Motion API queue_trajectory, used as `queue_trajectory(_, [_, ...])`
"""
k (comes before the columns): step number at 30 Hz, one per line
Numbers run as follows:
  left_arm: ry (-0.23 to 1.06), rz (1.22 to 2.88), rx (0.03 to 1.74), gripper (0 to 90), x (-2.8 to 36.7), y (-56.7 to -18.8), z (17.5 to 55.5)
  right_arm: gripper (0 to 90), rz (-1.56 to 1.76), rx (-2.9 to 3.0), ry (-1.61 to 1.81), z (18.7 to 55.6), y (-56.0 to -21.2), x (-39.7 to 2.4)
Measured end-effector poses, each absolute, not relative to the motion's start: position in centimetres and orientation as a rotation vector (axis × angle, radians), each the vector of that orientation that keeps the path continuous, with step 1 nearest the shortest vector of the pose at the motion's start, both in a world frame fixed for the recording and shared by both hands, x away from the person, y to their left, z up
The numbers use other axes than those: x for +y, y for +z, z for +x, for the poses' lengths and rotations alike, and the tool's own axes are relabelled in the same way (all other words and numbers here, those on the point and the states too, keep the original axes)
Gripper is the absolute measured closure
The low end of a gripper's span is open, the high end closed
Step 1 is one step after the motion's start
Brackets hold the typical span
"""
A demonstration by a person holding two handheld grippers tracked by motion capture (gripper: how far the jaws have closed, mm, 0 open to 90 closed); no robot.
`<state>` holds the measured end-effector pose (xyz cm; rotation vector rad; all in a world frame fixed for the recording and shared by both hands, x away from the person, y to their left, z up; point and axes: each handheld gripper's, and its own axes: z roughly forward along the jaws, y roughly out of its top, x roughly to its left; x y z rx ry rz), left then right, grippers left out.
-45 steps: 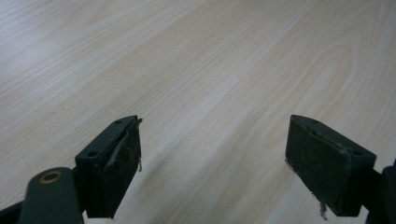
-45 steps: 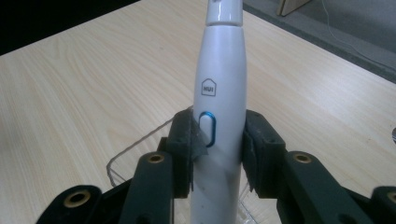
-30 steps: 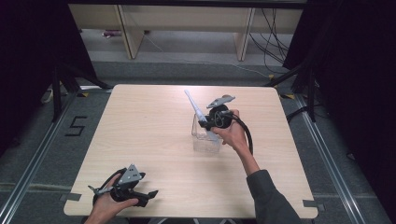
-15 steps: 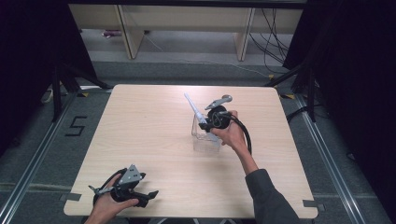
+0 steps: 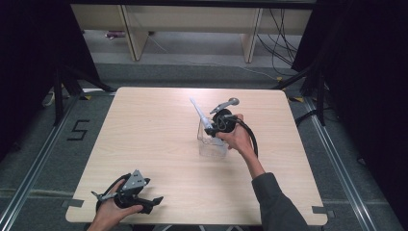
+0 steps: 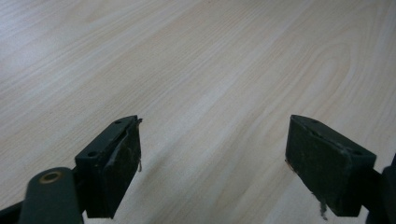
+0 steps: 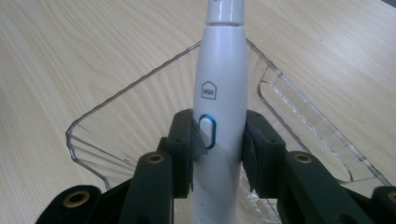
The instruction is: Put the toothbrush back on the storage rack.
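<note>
A white electric toothbrush [image 7: 222, 84] with a blue-ringed button is pinched between the two pads of my right gripper [image 7: 218, 149]. It stands inside a clear plastic box [image 7: 112, 112], its neck leaning up and away toward the far left. In the high view the right gripper [image 5: 214, 129] sits at the box [image 5: 208, 144] near the table's middle, with the toothbrush [image 5: 198, 109] sticking out above it. My left gripper [image 5: 156, 199] rests low at the table's near left edge. Its jaws stand wide apart over bare wood [image 6: 215, 154], with nothing between them.
The light wooden table [image 5: 144, 130] has black tape tabs at its near corners. Beyond the far edge stand pale shelf units [image 5: 192, 24] with cables on the floor. Dark curtains and stand legs flank both sides.
The right hand has shifted only slightly at the box, and the toothbrush stays gripped. The left hand has not moved.
</note>
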<state>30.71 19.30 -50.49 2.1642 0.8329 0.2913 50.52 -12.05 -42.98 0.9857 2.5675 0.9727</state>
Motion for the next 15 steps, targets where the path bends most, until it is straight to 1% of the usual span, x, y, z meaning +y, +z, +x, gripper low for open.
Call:
queue_trajectory(4, [0.292, 2.165, 0.832, 17.8, 19.29, -50.49, 30.71, 66.3, 1.030, 2.580, 0.958, 50.37, -43.05, -11.86])
queue_trajectory(10, [0.287, 2.149, 0.841, 17.8, 19.20, -50.55, 30.67, 66.3, 0.946, 2.589, 0.949, 50.65, -43.16, -11.92])
queue_trajectory(12, [0.287, 2.160, 0.841, 17.8, 19.22, -50.50, 30.68, 66.2, 1.034, 2.595, 0.922, 50.33, -43.19, -11.68])
queue_trajectory(15, [0.298, 2.175, 0.831, 17.8, 19.31, -50.43, 30.72, 66.1, 1.021, 2.613, 0.913, 50.50, -43.34, -11.72])
